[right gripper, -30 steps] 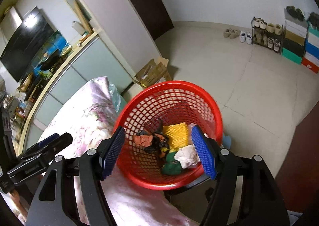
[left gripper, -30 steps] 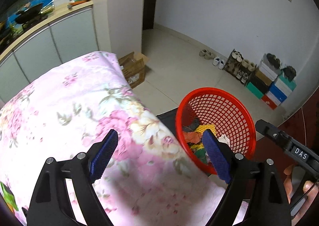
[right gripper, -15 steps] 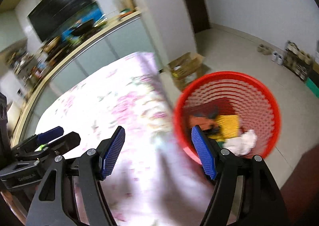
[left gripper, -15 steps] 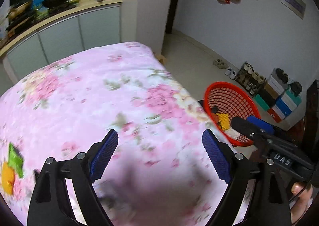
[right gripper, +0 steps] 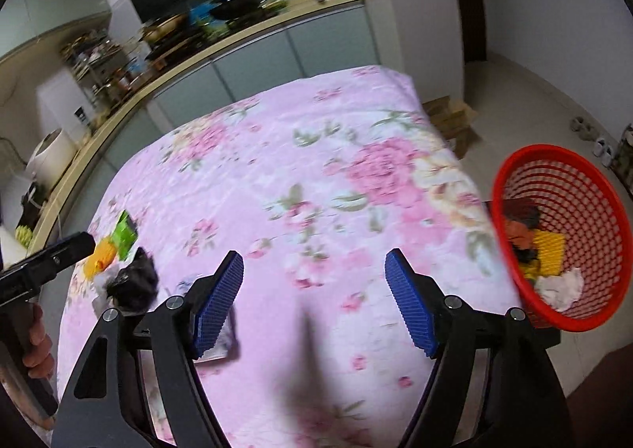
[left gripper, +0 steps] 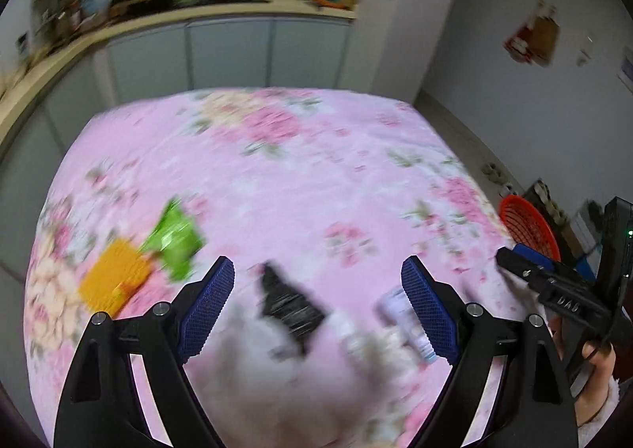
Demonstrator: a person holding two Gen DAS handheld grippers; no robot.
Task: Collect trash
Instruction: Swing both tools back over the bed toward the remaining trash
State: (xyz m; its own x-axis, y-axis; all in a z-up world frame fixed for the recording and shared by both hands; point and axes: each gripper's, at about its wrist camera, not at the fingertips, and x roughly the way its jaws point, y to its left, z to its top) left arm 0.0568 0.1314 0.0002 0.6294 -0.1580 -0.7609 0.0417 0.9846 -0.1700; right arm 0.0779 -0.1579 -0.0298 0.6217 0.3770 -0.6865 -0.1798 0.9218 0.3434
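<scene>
Left tongs (left gripper: 318, 303) spread wide, nothing between the blue pads, hanging over the near part of a table under a pink floral cloth (left gripper: 277, 179). Just beyond the pads, blurred: a crumpled black wrapper (left gripper: 289, 301) lying on the cloth, and to its right a small white tube-like item (left gripper: 407, 323), partly behind the right pad; kind not readable. Further left on the cloth, an orange piece (left gripper: 112, 278) touching a green packet (left gripper: 176, 238). Right tongs (right gripper: 314, 299) also spread, jaws just been opening, only bare cloth between the pads. In the right wrist view the same trash sits at the left: black wrapper (right gripper: 134, 281), orange piece (right gripper: 101, 256), green packet (right gripper: 124, 234), plus a pale scrap (right gripper: 221, 333) behind the left pad. Off the table's right edge, a red mesh basket (right gripper: 585, 186) already holding mixed trash: yellow, orange, dark and white pieces. A hand (right gripper: 37, 345) gripping the other tool's handle at the lower left of that view. Beyond the table, a long kitchen counter (right gripper: 221, 48) with a wok and clutter; a cardboard box (right gripper: 455, 123) on the floor past the table's far right corner.
</scene>
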